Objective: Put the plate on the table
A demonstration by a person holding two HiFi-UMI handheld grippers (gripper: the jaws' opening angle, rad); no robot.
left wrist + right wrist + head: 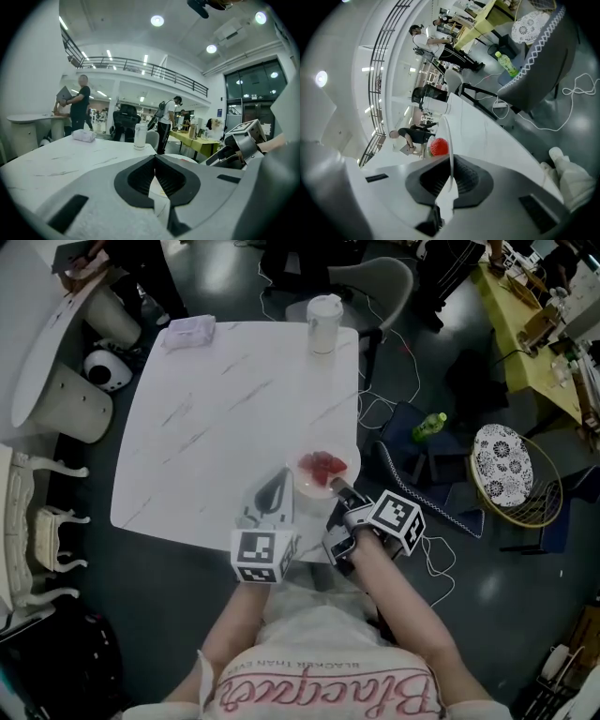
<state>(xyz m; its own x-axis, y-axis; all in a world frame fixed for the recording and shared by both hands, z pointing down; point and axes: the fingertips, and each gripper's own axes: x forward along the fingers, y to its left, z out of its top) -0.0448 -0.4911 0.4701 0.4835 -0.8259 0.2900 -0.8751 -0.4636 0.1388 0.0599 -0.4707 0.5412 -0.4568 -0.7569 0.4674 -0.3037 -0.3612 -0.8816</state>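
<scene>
Nearest, the pink script on the person's shirt (323, 695) runs upside down and is unreadable. Of two grippers, the left gripper (154, 161) has its jaws clenched, seemingly empty, while the right gripper (450, 176) has its jaws grasping the rim of the one plate (302, 487) at the near right edge of the worktop (216, 427). Farthest stands one cup (324, 322).

White red-lettered shirt (328, 643), grey left gripper (155, 161)
</scene>
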